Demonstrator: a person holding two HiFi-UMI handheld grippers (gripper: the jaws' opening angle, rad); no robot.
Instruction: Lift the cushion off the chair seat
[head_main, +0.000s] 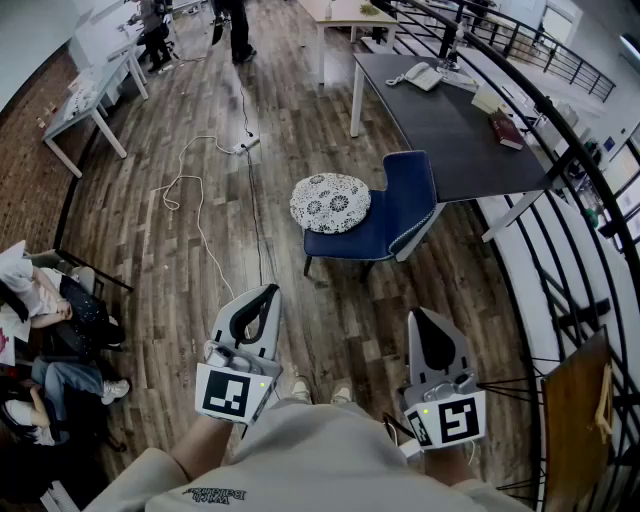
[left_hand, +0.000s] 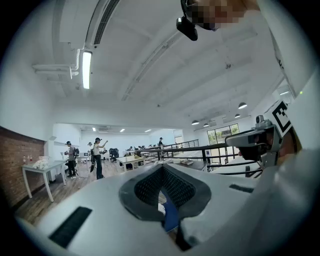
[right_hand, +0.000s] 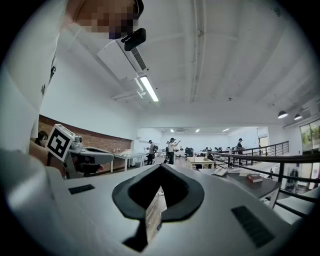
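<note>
A round white lace-patterned cushion (head_main: 330, 202) lies on the seat of a blue chair (head_main: 400, 205) on the wooden floor ahead of me. Both grippers are held level near my body, well short of the chair. The left gripper (head_main: 270, 292) is shut and holds nothing. The right gripper (head_main: 418, 316) is shut too, also with nothing in it. In the left gripper view the shut jaws (left_hand: 161, 166) fill the lower frame, and a strip of the blue chair (left_hand: 170, 216) shows through the slit between them. In the right gripper view the gripper (right_hand: 160, 166) points over the floor toward distant tables.
A dark table (head_main: 450, 120) with a phone and a book stands just behind the chair. A black railing (head_main: 585, 165) runs along the right side. A white cable (head_main: 190, 185) trails over the floor at left. Seated people (head_main: 50, 300) are at far left, a wooden board (head_main: 575, 420) at lower right.
</note>
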